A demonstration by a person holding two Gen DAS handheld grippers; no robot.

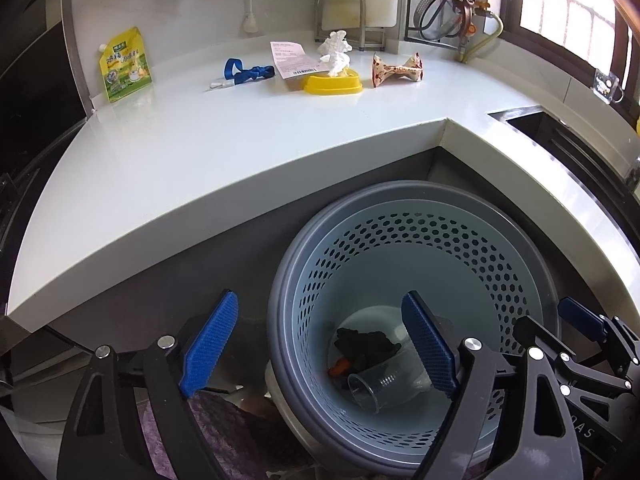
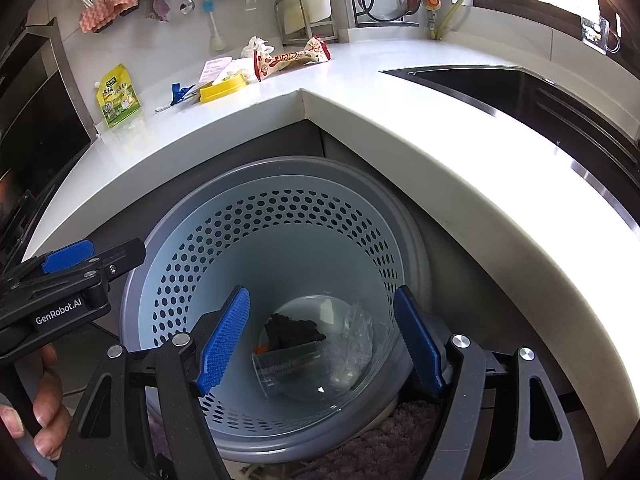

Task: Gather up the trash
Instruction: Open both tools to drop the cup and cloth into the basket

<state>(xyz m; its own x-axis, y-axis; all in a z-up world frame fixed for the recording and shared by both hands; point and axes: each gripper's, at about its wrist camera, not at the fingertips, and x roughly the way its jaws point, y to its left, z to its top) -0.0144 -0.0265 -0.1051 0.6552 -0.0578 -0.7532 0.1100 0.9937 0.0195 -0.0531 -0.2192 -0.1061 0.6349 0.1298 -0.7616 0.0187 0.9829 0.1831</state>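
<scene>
While over bin (image 1: 416, 208), both hand-held grippers (image 1: 320, 344) (image 2: 320, 340) wide, empty.

A bin (image 1: 412, 320) stands on the floor in the inner corner below the counter (image 1: 240, 152). In it lie a cup (image 1: 370, 390) on its side and a dark clump (image 1: 366, 346) behind it. On the counter, toward the wall, sit a pouch (image 1: 124, 65) at the left, then a strap (image 1: 248, 73), a receipt (image 1: 290, 59), a dish (image 1: 333, 83) holding a tissue (image 1: 335, 53), and a wrapper (image 1: 397, 70) rightmost
</scene>
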